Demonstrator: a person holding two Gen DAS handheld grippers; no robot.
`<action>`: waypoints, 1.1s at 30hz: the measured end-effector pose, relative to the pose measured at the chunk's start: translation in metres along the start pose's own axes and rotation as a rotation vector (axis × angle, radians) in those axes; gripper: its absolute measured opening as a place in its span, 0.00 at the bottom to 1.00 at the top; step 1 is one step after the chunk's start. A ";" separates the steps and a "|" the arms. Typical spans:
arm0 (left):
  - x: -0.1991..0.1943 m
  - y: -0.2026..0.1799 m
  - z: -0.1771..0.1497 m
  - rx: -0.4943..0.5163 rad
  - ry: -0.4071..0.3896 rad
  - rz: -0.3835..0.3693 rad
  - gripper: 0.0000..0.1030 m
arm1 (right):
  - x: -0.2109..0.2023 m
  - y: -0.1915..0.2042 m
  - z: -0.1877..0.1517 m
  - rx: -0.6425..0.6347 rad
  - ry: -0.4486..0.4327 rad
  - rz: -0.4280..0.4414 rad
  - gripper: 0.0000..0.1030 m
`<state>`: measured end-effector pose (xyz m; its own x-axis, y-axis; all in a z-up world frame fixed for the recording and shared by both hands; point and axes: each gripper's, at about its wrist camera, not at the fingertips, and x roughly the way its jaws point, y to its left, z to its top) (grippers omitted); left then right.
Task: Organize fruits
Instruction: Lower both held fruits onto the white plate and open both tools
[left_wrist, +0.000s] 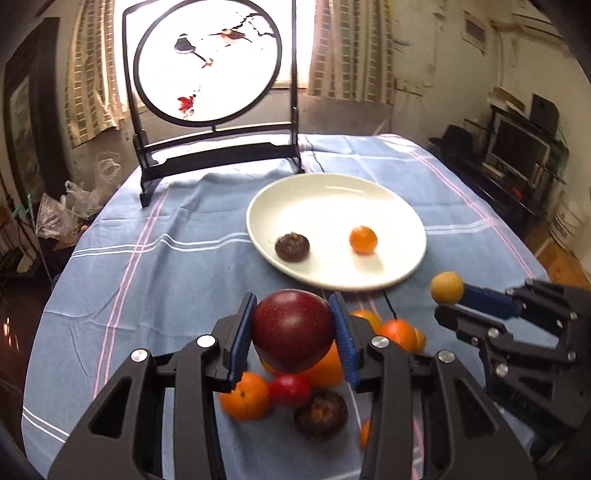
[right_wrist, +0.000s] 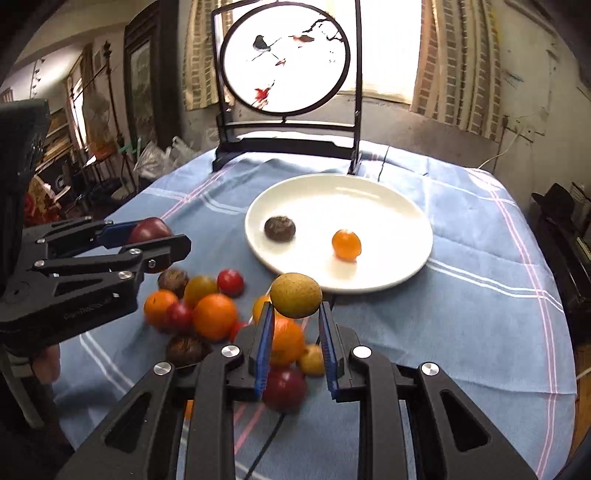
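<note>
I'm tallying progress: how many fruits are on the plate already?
2. A dark brown fruit lies on the left of the plate, a small orange one near its middle. None looks hidden.

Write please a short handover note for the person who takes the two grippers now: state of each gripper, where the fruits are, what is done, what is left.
Left gripper: shut on the dark red fruit, lifted above the pile.
Right gripper: shut on the yellow-brown fruit, also lifted, near the plate's front edge.
White plate: holds one dark brown fruit and one small orange fruit.
Done: two fruits on the plate, two more picked up.
Left: set both held fruits on the plate, then move the pile of fruits from the blue cloth.
</note>
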<state>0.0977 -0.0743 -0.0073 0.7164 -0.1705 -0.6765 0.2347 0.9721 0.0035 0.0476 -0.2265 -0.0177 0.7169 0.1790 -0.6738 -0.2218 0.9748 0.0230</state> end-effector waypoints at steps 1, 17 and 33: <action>0.007 0.000 0.010 -0.019 -0.008 0.033 0.39 | 0.003 -0.001 0.008 0.010 -0.020 -0.020 0.24; 0.081 0.003 0.054 -0.061 0.033 0.123 0.39 | 0.065 -0.031 0.051 0.170 -0.009 -0.075 0.24; 0.104 -0.013 0.064 0.014 0.010 0.133 0.40 | 0.104 -0.050 0.070 0.174 0.046 -0.094 0.24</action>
<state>0.2116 -0.1151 -0.0308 0.7350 -0.0381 -0.6769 0.1471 0.9836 0.1044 0.1792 -0.2474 -0.0371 0.6973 0.0835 -0.7119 -0.0351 0.9960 0.0824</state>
